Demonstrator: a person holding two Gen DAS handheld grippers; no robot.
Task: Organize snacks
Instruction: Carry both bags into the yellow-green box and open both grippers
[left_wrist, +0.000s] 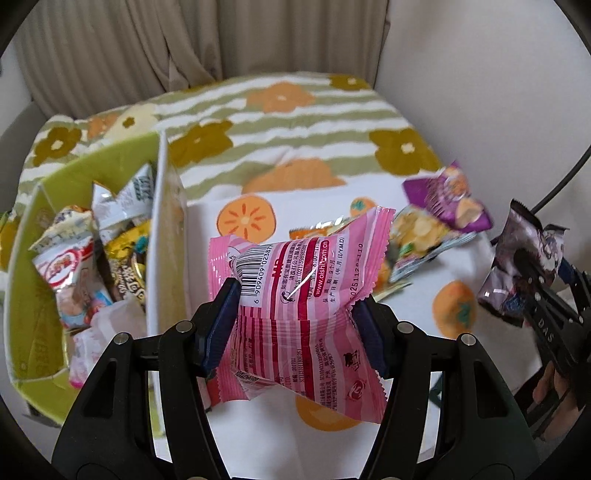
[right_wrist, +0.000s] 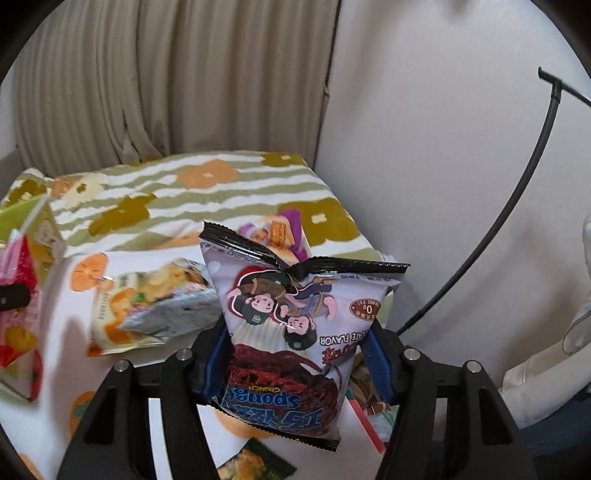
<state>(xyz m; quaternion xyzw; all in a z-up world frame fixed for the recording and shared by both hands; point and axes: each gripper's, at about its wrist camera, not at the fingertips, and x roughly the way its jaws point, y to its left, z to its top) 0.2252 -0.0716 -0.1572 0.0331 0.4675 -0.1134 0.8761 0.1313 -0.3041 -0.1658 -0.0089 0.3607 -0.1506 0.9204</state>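
Inspecting left wrist view first. Left gripper (left_wrist: 295, 321) is clamped on pink snack pack (left_wrist: 299, 295), blue pads pinching it at the waist so pack bulges above and below; grip looks firm, mid-body, prob. to stop the slippery film sliding out. Pack is held in air, just right of the green box (left_wrist: 33, 295), whose white side wall (left_wrist: 162, 236) stands between pack and contents. Box already holds several packets: white/red, yellow, silver ones, piled loosely. Judgement: box is the collection pt, pink pack likely goes in next; needs a lift over the wall, then release. On the cloth-covered table (left_wrist: 280, 122), beyond the pack, a purple snack pack (left_wrist: 447, 199) and a chip packet (left_wrist: 417, 236) lie unsorted. At far right the right gripper (left_wrist: 517, 280) shows w/ a dark-printed packet in it.

Right wrist view. Right gripper (right_wrist: 295, 354) is closed on the chocolate sponge-crunch bag (right_wrist: 291, 332), pads squeezing both side edges; bag hangs upside down, print inverted, black crimped seal on top. Held clear of table, over the loose items. Chip packet (right_wrist: 155, 306) lies left of it, purple pack (right_wrist: 288, 236) behind. Green box corner (right_wrist: 22, 218) is well apart at far left, so this bag has a longer carry. Risk: both hands loaded, possible crowding at the box.
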